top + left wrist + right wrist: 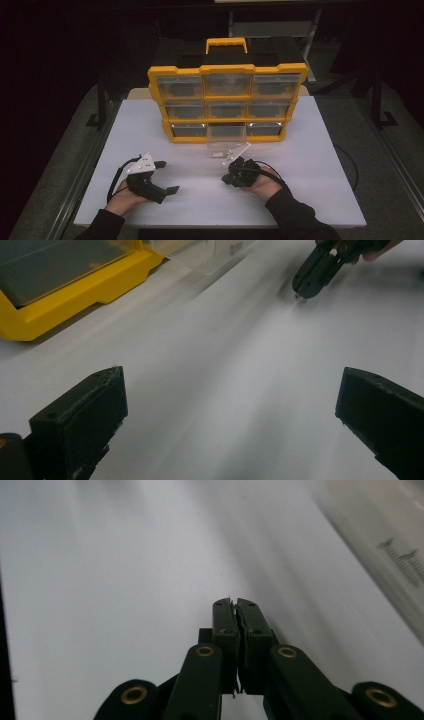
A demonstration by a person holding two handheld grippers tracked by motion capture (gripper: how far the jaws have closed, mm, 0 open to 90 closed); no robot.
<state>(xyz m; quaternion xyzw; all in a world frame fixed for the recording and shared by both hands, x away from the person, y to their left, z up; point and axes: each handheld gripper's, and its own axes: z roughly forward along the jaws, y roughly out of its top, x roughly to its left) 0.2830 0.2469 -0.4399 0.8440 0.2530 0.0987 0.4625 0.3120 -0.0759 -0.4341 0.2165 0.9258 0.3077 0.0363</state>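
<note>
The right gripper (231, 176) was seen low and right of centre in the high view, its fingers (226, 617) clenched together with something thin, too small to identify, caught at their tips. The clear drawer (226, 142) lay just above it, pulled out of the yellow organizer (227, 95) on the desk (310, 165). The left gripper (167, 176), at lower left, was held with fingers (85, 415) released and well apart.

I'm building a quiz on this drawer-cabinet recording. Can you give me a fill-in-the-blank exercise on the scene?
1. The right gripper has its fingers ____.
2. The left gripper has its fingers spread ____ over the white table.
3. The storage cabinet has a frame coloured ____.
4. The clear drawer pulled out sits in the ____ row, middle column.

Missing words: shut; open; yellow; bottom
</note>
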